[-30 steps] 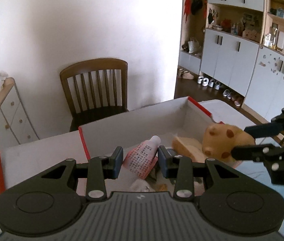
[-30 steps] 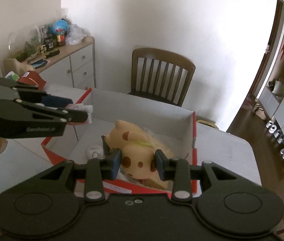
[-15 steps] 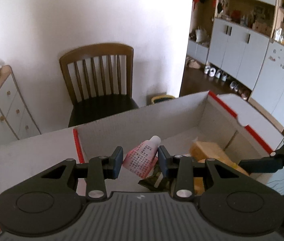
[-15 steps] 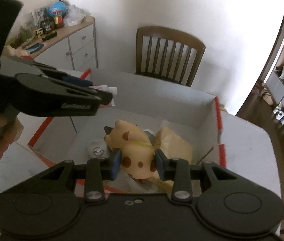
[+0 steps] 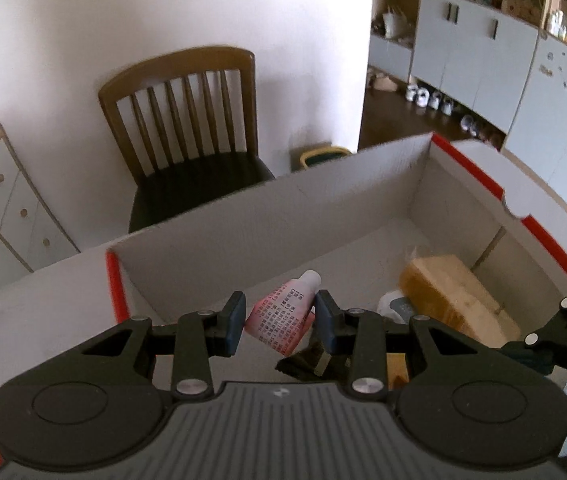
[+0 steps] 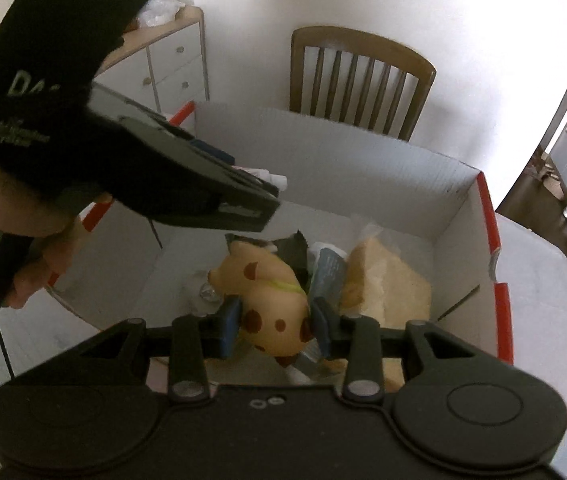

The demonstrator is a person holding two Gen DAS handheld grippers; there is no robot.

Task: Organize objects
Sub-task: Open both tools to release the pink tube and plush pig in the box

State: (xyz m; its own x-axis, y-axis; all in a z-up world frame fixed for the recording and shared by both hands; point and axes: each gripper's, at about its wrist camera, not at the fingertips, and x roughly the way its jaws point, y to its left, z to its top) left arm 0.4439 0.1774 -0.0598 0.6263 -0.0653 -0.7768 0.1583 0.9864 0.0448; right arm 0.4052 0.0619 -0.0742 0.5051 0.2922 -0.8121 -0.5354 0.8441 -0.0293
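Two loads hang over the open cardboard box at once: the left gripper is clenched on a pink tube, and the right gripper grips a spotted tan toy animal just above the clutter of a yellowish block and a dark wrapper on the box floor. With both tools crowding the same opening, a release from this height could, by the look of it, bounce the tube against the near wall or wedge the toy atop the block, and the grippers might knock together. Compared with a second ago, both grippers have pushed forward over the box, the toy sitting lower inside and the left tool looming closer in the right wrist view.
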